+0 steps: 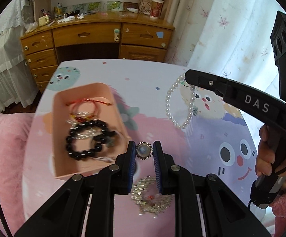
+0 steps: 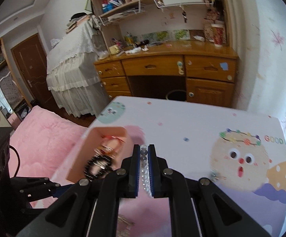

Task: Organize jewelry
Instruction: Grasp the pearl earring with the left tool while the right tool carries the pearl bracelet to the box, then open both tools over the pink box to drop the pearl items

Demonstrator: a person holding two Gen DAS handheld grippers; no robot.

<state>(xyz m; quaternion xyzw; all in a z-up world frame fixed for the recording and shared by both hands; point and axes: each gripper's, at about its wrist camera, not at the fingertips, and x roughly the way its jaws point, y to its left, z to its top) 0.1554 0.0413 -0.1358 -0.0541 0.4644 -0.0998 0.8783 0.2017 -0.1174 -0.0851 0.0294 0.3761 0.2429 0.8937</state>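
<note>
My left gripper is shut on a round silver brooch with a pale blue stone, held above the table just right of the pink box. The box holds a black bead bracelet, a red string bracelet and silvery chains. My right gripper is shut on a white pearl bracelet; in the left wrist view the pearl bracelet hangs from the right gripper above the table. A glittery silver piece lies on the table under my left gripper.
The table has a pastel cartoon cover. A pink bedspread lies to its left. A wooden desk with drawers stands beyond the table. A curtain hangs to the right.
</note>
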